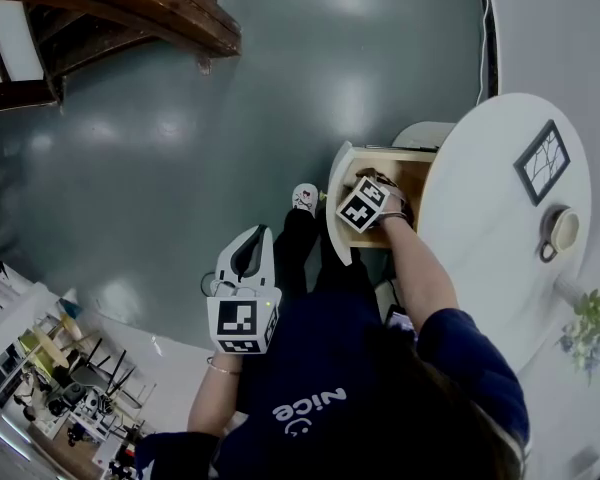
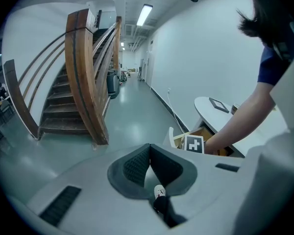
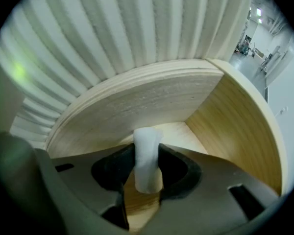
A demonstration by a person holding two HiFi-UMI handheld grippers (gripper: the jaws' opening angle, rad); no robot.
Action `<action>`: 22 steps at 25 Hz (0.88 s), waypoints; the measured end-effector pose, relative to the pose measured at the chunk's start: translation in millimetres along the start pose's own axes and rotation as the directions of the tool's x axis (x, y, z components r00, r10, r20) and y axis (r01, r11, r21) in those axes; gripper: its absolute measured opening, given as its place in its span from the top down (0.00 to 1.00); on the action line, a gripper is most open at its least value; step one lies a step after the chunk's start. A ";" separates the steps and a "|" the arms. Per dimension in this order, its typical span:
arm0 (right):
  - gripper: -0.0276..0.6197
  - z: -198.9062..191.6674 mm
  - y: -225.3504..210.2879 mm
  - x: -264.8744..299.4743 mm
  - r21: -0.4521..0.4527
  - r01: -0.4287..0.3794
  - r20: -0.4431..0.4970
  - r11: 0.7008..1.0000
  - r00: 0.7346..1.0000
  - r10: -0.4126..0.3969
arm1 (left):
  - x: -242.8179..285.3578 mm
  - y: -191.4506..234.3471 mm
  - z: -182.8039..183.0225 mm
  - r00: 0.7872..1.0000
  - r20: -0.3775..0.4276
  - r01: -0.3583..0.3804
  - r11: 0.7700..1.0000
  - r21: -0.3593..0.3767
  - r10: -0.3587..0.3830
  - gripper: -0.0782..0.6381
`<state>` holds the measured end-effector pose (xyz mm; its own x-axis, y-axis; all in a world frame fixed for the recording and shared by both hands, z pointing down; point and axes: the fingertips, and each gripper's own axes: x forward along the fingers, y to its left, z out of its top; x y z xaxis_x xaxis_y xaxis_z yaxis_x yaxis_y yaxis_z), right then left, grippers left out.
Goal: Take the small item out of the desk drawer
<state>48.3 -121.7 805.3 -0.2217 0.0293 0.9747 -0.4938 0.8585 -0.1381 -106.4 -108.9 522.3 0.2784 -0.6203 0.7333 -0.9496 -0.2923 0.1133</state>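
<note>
The drawer (image 1: 412,168) stands pulled out from the left side of the round white bench (image 1: 490,198), its pale wood inside bare to view. The right gripper (image 3: 147,169) reaches steeply down into it, the person's right hand (image 1: 392,208) just behind the marker cube. In the right gripper view the jaws stand partly closed around the item (image 3: 146,143), a small white tube-like piece standing upright between them, with both dark pads (image 3: 179,168) against its sides. The item's lower end is at the drawer's wooden floor; whether it rests on it or is just clear of it cannot be told. Behind it rises the curved wooden back wall of the drawer, with a ribbed white surface above that.

The left gripper (image 1: 258,236) is well apart from the drawer, held out to the left of the person's body over the grey floor (image 1: 230,138). In its own view the jaws are together at the tips and hold nothing; a white shoe (image 2: 159,192) shows through the gap below them.

On the bench top, right of the drawer, lie a dark picture frame (image 1: 542,160) on the far side, a cup (image 1: 560,231) nearer, and a plant (image 1: 592,323) nearest. A wooden staircase (image 2: 83,82) rises at the far left.
</note>
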 end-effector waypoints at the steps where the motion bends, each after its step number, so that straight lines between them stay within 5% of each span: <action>1: 0.72 0.9 0.1 -1.5 0.019 0.002 0.007 1.000 1.000 -0.002 | 0.4 0.6 1.5 1.000 0.002 0.001 1.000 0.000 -0.001 0.88; 6: 0.73 7.2 -0.7 -19.9 0.170 0.025 0.074 0.985 0.997 -0.038 | 2.4 3.4 14.3 1.000 0.030 0.005 1.000 -0.004 -0.005 0.88; 13: 0.73 7.2 -0.1 -43.1 0.404 0.003 0.160 0.915 0.984 -0.074 | 3.4 -4.6 30.3 0.997 0.069 0.040 0.999 0.018 -0.041 0.88; 22: 0.73 8.6 1.9 -73.0 0.447 0.058 0.176 0.893 0.973 -0.152 | 4.1 -10.6 32.4 0.993 0.085 0.073 0.997 0.033 -0.076 0.88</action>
<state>56.3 -126.7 732.3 -0.2885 -0.1917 0.9381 -0.8296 0.5392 -0.1449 -90.5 -131.9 502.3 0.3608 -0.6560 0.6629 -0.9214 -0.3609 0.1444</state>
